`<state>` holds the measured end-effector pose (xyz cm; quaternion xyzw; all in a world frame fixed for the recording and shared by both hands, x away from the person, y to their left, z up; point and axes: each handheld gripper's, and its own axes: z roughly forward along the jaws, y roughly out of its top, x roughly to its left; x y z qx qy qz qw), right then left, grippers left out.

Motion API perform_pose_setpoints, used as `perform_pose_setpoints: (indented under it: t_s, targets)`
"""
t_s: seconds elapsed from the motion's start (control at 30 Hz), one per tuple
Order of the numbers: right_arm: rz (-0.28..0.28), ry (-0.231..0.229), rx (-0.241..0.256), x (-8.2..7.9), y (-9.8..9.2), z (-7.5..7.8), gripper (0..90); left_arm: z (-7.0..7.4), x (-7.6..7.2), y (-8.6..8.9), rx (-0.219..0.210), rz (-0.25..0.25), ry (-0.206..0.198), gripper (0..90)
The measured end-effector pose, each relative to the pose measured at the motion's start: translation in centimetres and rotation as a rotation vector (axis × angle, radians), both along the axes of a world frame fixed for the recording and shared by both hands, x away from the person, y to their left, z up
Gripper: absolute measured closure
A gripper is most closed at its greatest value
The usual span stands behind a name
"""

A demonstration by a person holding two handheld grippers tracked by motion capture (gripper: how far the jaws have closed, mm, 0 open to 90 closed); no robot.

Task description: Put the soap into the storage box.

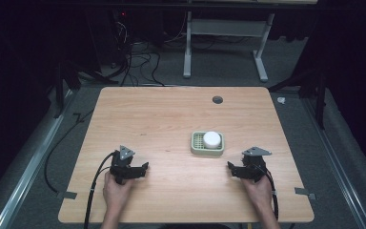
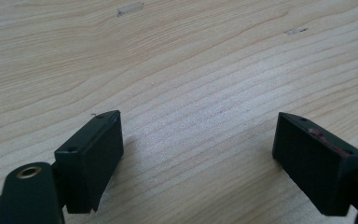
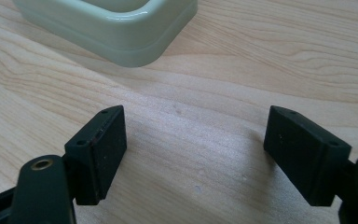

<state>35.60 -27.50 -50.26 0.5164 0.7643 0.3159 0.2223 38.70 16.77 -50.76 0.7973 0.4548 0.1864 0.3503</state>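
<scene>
A wooden surface (image 1: 171,124) holds a pale green dish (image 1: 207,143) with a white round object (image 1: 211,139) in it, right of centre. The left claw (image 1: 144,168) and right claw (image 1: 229,167) rest low — jaws apart, empty.

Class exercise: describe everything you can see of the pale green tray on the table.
The pale green tray is a small, rounded-corner rectangle, glossy like glazed ceramic or plastic, with a raised rim and a stepped base. It sits flat on the wooden table, right of centre. A white round object rests in it. Neither gripper touches it; the right gripper is nearest.
</scene>
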Motion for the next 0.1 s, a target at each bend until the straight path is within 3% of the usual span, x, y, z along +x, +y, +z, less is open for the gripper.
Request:
perform_pose_setpoints:
  t_s: [0.1]
  targets:
    - [0.006,0.001,0.001,-0.01,-0.02,0.00,21.6,0.00,0.00,0.00,0.000,0.000,0.000,16.8]
